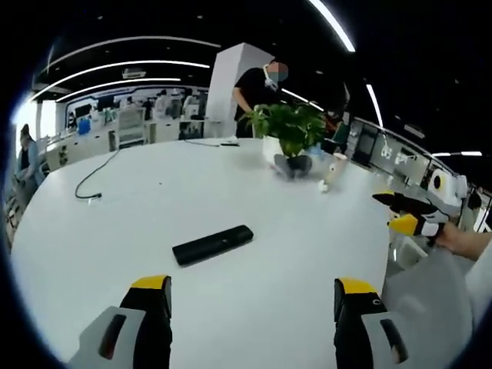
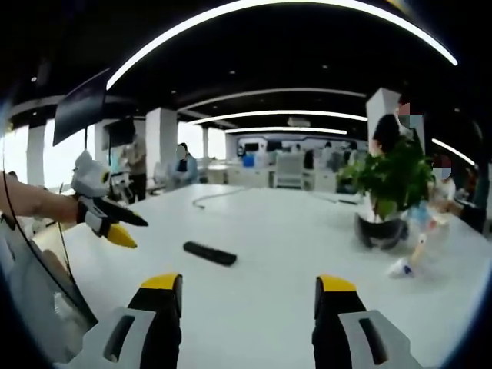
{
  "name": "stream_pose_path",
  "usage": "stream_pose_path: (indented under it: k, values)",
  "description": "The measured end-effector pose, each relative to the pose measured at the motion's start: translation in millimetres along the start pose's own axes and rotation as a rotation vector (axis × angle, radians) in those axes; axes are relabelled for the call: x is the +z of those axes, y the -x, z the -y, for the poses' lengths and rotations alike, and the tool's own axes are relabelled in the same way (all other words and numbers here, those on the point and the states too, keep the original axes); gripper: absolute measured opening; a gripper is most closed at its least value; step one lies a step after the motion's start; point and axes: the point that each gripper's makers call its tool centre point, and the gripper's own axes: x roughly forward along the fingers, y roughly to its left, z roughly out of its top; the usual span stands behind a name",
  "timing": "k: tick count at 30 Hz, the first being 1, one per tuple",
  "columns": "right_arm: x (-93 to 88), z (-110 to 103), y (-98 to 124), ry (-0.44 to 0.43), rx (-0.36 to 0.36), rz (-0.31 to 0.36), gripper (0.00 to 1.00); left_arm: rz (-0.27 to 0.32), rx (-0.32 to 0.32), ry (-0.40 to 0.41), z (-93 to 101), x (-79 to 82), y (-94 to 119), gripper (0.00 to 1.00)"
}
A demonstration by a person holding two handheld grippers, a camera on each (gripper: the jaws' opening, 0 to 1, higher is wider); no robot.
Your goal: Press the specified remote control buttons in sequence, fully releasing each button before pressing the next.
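A black remote control point(image 1: 213, 244) lies flat on the white table point(image 1: 192, 192), ahead of my left gripper point(image 1: 254, 286), whose yellow-tipped jaws stand wide apart with nothing between them. My right gripper point(image 1: 407, 215) comes in from the right edge of the left gripper view, held by a hand above the table's edge. In the right gripper view the remote control point(image 2: 210, 253) lies left of centre on the table point(image 2: 307, 231), beyond my right gripper point(image 2: 250, 284), open and empty. My left gripper point(image 2: 108, 219) hangs at the left, well short of the remote.
A potted green plant point(image 1: 288, 134) stands at the table's far side, with a small white bottle point(image 1: 335, 169) beside it. A black cable point(image 1: 96, 175) trails across the far left of the table. A person point(image 1: 257, 88) stands behind the plant. Desks and people fill the office beyond.
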Motion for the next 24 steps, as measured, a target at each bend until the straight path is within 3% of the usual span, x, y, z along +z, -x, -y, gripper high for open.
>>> stream_pose_path:
  k: [24]
  values:
    - [-2.2, 0.9, -0.6, -0.003, -0.002, -0.011, 0.68, -0.032, -0.03, 0.005, -8.8, 0.8, -21.8, 0.89]
